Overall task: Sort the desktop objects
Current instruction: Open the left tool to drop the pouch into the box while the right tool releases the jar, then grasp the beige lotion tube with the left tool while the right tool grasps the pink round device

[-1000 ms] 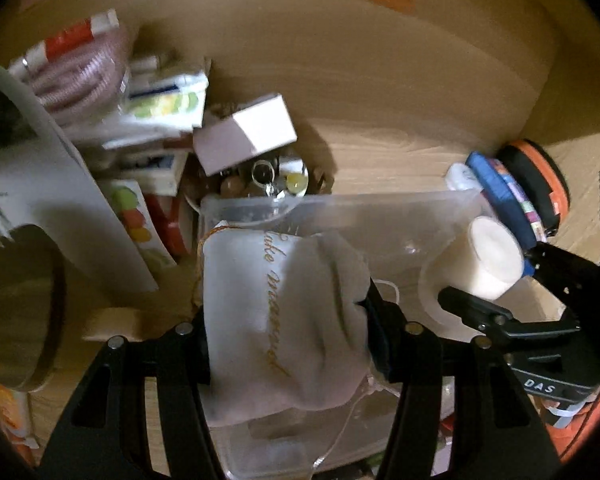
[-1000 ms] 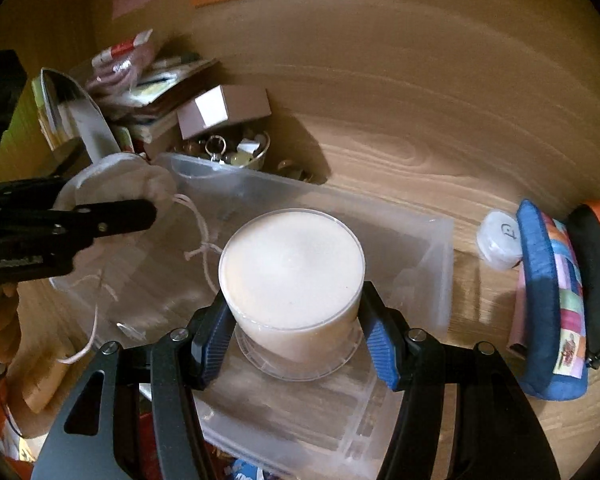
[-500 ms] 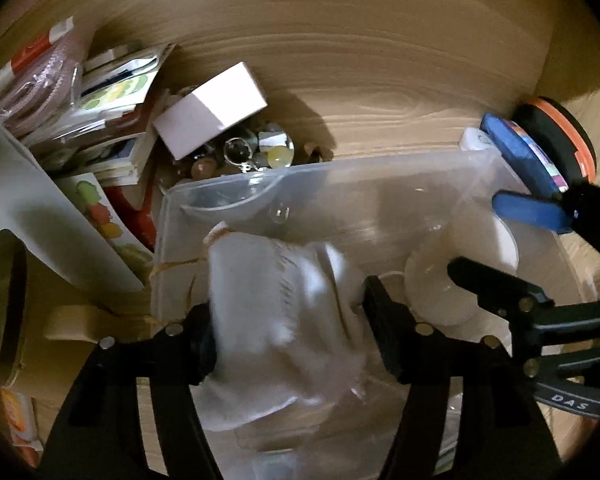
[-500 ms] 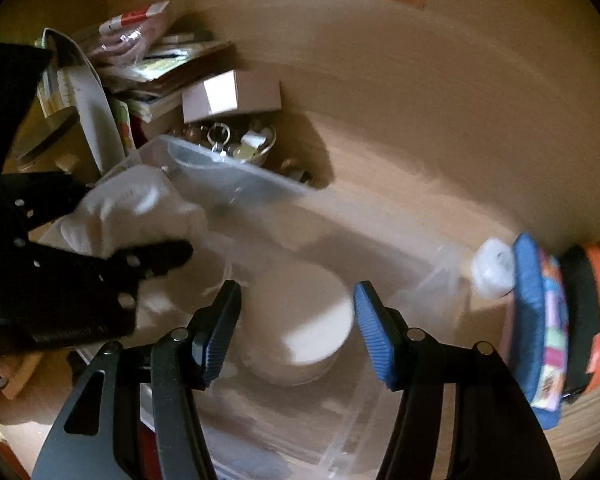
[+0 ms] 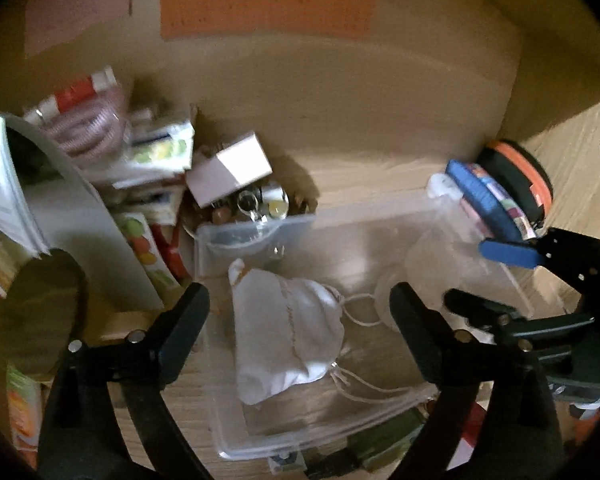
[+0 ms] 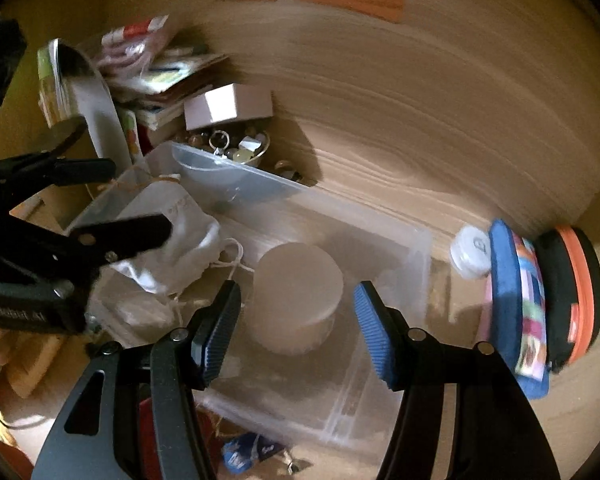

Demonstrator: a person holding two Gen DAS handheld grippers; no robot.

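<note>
Just finishing a drop-off on both sides: sitting released in the clear bin are the white pouch at its left end and the pale jar toward its right, each lying free of the fingers above it. Having just been opening, the left gripper standing wide, pouch below the gap but untouched, drawstrings trailing rightward toward the jar. Standing parted too, the right gripper, its blue pads clear of the jar's sides (a visible gap on both flanks, though blur softens the edges). Still waiting outside the bin: a small white box and a dish of trinkets just beyond the far left corner, a heap of booklets further left, a small white cap beside a blue pouch and an orange-rimmed case off to the right. Next, probably: pulling both grippers up and out without snagging the drawstrings, then picking a fresh target, likely the white box for the left side and the cap or blue pouch for the right, with jaws set wide before descending.
</note>
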